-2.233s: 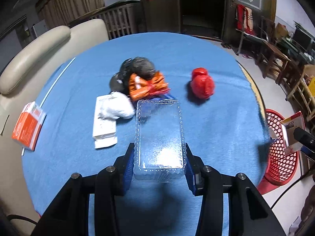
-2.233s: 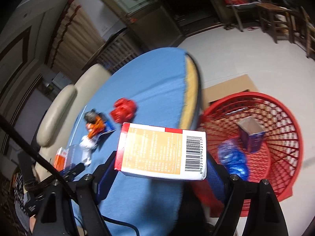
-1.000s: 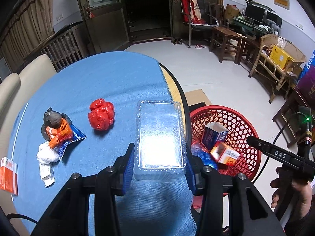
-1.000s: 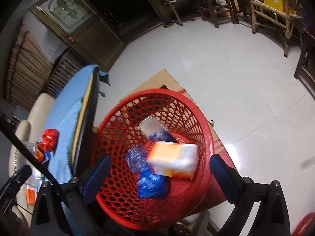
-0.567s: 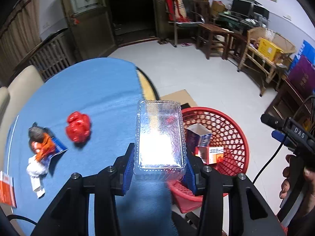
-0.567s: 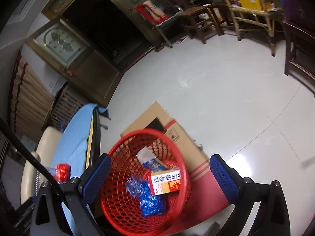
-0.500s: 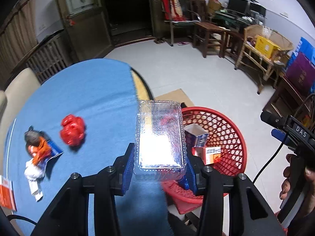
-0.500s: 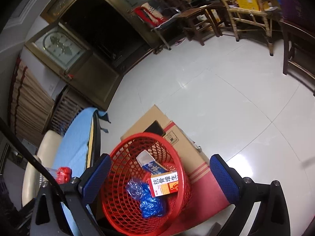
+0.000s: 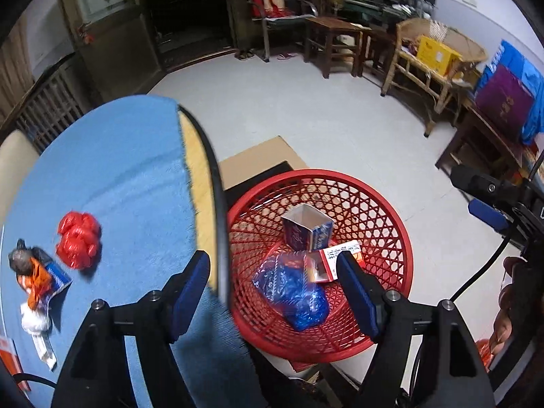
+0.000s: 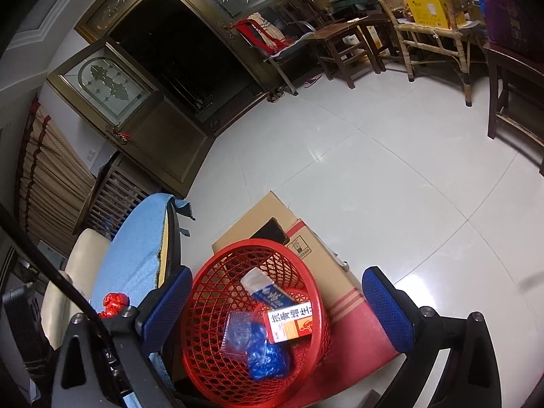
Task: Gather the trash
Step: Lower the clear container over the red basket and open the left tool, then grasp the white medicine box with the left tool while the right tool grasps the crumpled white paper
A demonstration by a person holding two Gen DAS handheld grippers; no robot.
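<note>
Step in hand, as judged: release into the red basket, then return to the table. The left gripper hangs above the basket with its jaws spread; they have just been opening and nothing is between them. The right gripper is likewise spread wide and empty. Confirm the drop before withdrawing: a clear plastic tray lies inside the basket on a blue bag, next to an orange-and-white box and an open blue-and-white carton. Keep the jaws apart while lifting clear, so that no pad catches the mesh rim. Then swing toward 9 o'clock, where trash remains on the blue cloth: a red crumpled wad nearest the basket, and beyond it, toward 8 o'clock, a heap of dark, orange and white wrappers. The wad is probably soft, so close on its middle. View comparison: only the left wrist view shows the wrapper heap, an orange packet cut off at the frame edge at 8 o'clock, and a person's hand at 4 o'clock. The right wrist view shows the tray's outline more plainly. It also shows the flattened cardboard under the basket, running toward 1 o'clock. Of the table trash it shows only the red wad.
</note>
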